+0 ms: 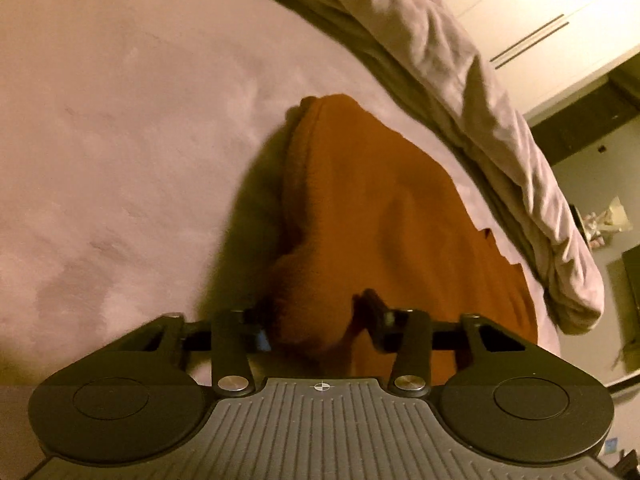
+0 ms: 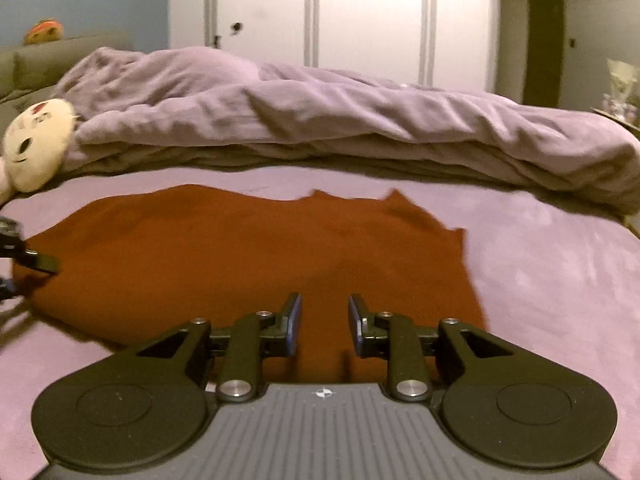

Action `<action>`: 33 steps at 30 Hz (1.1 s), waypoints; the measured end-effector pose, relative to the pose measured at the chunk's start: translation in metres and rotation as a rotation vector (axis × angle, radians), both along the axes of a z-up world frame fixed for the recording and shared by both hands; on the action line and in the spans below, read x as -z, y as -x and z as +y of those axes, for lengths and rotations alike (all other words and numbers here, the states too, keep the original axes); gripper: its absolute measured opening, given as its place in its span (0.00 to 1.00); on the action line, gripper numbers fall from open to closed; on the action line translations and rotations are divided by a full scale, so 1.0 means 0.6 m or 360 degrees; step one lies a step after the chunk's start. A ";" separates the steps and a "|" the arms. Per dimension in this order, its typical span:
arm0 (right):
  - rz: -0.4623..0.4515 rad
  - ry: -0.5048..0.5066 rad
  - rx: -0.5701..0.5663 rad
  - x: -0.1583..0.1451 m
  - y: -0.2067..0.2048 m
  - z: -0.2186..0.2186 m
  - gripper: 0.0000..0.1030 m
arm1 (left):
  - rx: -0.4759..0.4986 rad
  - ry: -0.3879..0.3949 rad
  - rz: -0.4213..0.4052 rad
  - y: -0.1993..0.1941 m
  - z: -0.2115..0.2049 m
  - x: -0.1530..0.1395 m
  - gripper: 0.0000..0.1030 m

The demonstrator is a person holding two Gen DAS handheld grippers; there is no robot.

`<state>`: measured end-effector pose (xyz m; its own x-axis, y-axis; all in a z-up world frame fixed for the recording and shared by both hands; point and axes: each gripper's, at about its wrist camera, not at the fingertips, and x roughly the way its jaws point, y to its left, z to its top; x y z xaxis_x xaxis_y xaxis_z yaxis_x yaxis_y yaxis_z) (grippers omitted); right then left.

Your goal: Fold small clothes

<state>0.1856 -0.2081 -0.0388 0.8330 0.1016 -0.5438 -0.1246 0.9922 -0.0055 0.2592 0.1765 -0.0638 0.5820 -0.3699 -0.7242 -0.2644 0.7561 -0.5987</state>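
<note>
A rust-orange garment (image 2: 240,264) lies spread on the lilac bed sheet (image 2: 560,280). My right gripper (image 2: 324,312) hovers over its near edge, open, with nothing between the fingers. In the left wrist view the same garment (image 1: 380,208) runs away from the camera, and a thick fold at its near end bulges up between the fingers of my left gripper (image 1: 316,328). Those jaws stand apart, with a dark gap beside the right-hand finger (image 1: 374,312), so the pads do not seem to press. One left finger (image 2: 42,264) shows at the garment's left end in the right wrist view.
A rumpled lilac duvet (image 2: 360,128) lies heaped across the back of the bed. A pale plush toy (image 2: 36,148) rests at the far left. White wardrobe doors (image 2: 320,20) stand behind. Bare sheet (image 1: 120,160) stretches left of the garment.
</note>
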 end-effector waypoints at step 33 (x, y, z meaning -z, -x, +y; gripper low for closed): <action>0.0080 -0.0064 0.0326 0.007 0.073 -0.109 0.24 | 0.0553 -0.0516 -0.0570 -0.026 -0.305 -0.172 0.24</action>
